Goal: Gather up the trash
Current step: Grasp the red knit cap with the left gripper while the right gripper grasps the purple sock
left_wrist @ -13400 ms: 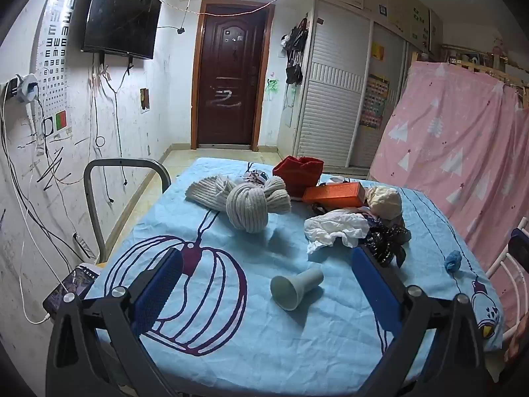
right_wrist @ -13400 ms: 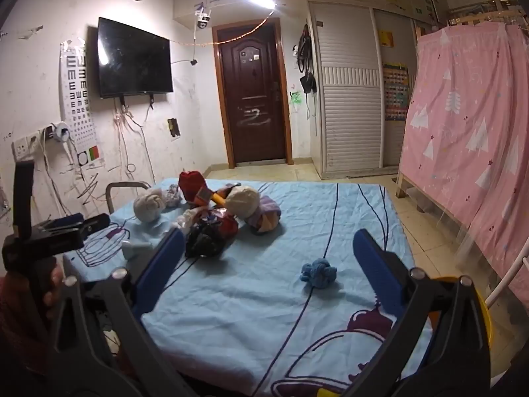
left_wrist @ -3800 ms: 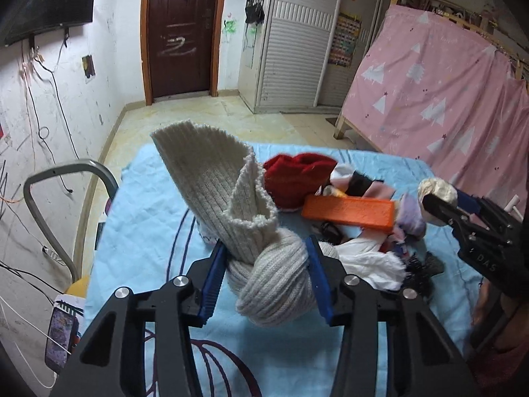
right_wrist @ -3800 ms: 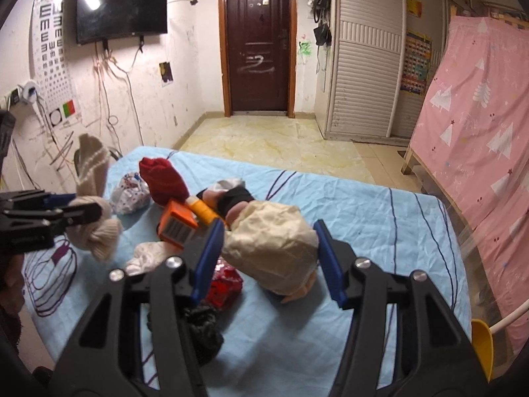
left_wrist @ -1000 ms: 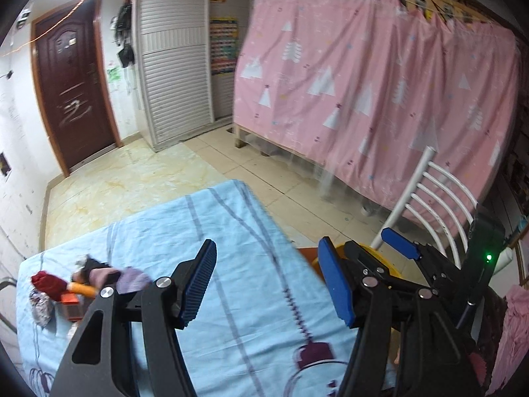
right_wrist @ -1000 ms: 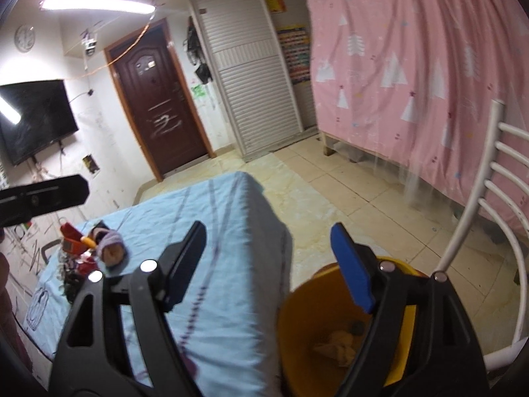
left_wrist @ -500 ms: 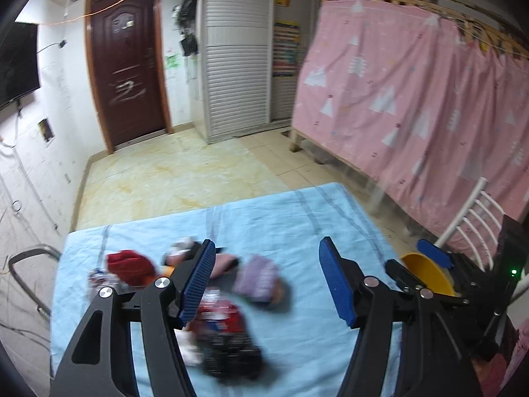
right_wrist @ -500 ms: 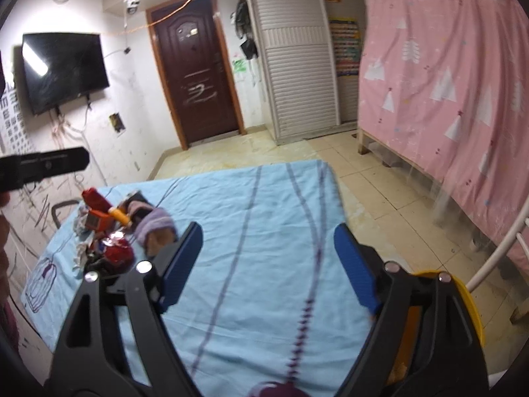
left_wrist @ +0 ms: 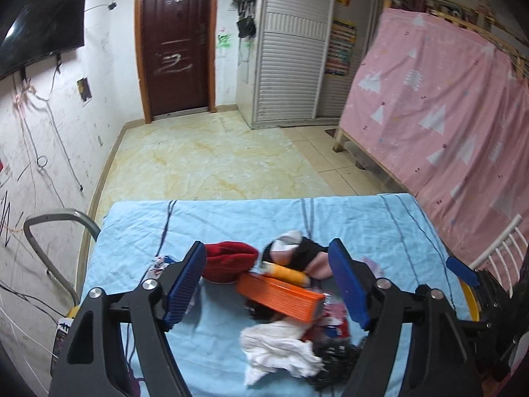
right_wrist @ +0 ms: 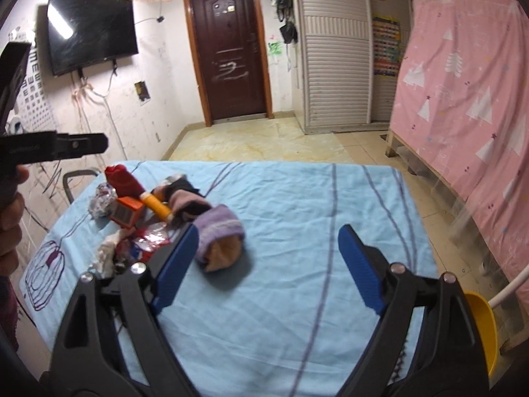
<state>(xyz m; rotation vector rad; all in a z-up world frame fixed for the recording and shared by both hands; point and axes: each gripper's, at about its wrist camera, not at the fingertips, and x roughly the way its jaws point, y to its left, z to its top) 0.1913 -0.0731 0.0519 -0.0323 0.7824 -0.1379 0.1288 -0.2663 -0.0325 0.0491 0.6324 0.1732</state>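
Hovering above the blue sheet (left_wrist: 231,218), the left gripper (left_wrist: 267,284) is spread wide and empty over a heap of litter: an orange box (left_wrist: 281,296), a red cloth (left_wrist: 228,261), an orange tube (left_wrist: 289,273) and white crumpled paper (left_wrist: 277,347). The right gripper (right_wrist: 267,266) is likewise released and holds nothing; a purple sock bundle (right_wrist: 220,236) lies just beside its left finger (right_wrist: 175,269). A yellow bin (right_wrist: 481,324) sits at the near right, off the sheet's edge.
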